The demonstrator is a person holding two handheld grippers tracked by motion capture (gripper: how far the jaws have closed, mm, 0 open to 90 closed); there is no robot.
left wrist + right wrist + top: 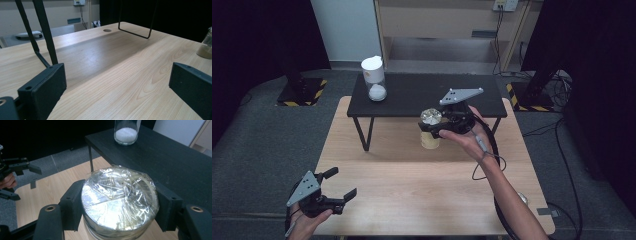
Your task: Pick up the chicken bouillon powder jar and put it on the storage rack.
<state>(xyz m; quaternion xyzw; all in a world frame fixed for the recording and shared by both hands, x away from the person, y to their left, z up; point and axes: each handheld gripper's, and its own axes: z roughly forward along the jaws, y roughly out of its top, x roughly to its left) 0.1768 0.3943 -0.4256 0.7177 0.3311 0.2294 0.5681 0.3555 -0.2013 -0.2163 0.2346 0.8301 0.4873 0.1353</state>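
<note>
Film-covered glass jar (120, 202) was clamped by the right gripper (120, 207) near the black shelf (412, 95), unplaced; left gripper (339, 187) idled open.

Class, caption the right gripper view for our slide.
Right gripper clamps a film-covered jar beside the black shelf.

The white-lidded jar (126, 131) loses its top past the right gripper view's upper edge. The film-covered jar (120, 202) hides its base behind the right claw (120, 207). The left gripper view clips that jar at its right edge.
</note>
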